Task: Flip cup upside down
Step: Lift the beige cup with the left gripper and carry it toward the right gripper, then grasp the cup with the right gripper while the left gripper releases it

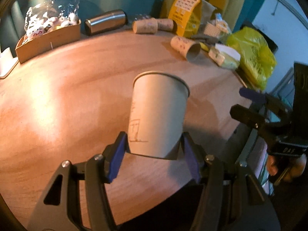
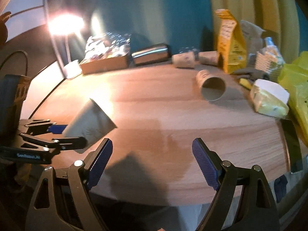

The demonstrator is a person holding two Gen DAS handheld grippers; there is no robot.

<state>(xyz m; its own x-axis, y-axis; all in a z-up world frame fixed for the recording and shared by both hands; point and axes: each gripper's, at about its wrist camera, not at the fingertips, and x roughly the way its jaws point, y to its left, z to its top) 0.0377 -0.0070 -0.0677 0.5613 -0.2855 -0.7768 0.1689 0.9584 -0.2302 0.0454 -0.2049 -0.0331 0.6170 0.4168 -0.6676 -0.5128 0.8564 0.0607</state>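
Observation:
A plain paper cup with a small line drawing on its side is held near its base between the blue pads of my left gripper. The cup is off the round wooden table, tilted, with its rim pointing away and up. In the right wrist view the same cup shows at the left, held by the left gripper over the table's near edge. My right gripper is open and empty above the table's front edge; it also shows in the left wrist view at the right.
Several paper cups lie on their sides at the back, one nearer. A steel tumbler, a cardboard box of packets, a yellow bag, a tissue pack and a yellow plastic bag crowd the far and right edges.

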